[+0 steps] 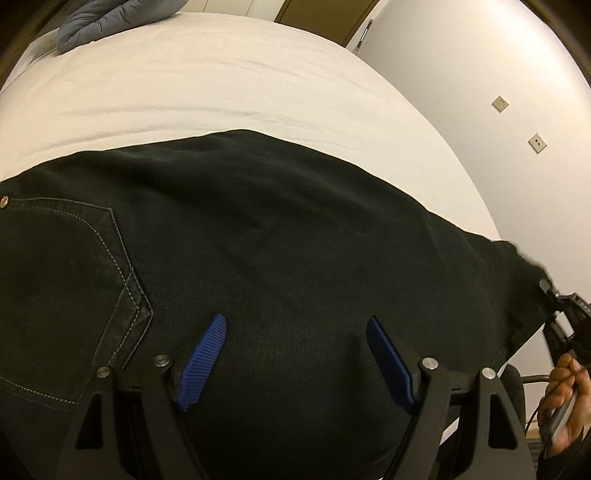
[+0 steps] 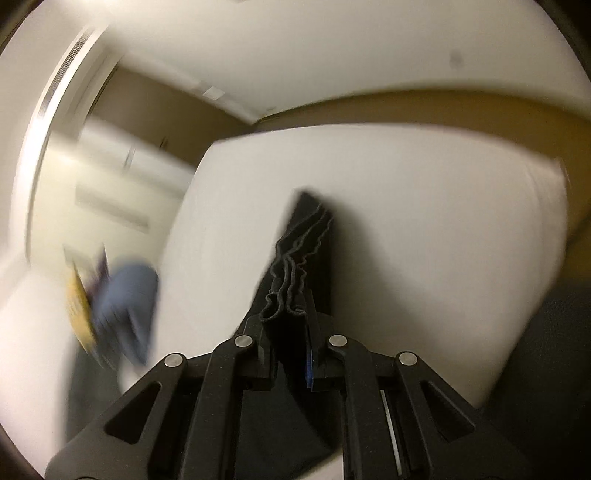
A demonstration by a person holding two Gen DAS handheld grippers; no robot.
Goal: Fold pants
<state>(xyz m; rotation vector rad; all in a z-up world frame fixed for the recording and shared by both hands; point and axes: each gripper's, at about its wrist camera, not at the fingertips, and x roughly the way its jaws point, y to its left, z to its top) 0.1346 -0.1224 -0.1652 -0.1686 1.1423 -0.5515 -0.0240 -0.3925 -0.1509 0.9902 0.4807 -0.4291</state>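
Black pants (image 1: 258, 229) lie spread across a white bed (image 1: 221, 81), back pocket with pale stitching (image 1: 74, 280) at the left. My left gripper (image 1: 297, 325) is open just above the pants, blue pads (image 1: 207, 354) wide apart and empty. In the right wrist view my right gripper (image 2: 291, 314) is shut on the bunched hems of the pants (image 2: 295, 258) and holds them lifted above the bed (image 2: 406, 221). The view is motion-blurred. The right gripper and the holding hand (image 1: 561, 398) show at the far right of the left wrist view, at the leg ends.
A grey-blue quilted item (image 1: 107, 18) lies at the bed's far left corner; it also shows blurred in the right wrist view (image 2: 125, 306). A white wall with two small plates (image 1: 517, 122) is to the right of the bed. A door (image 1: 317, 18) is behind.
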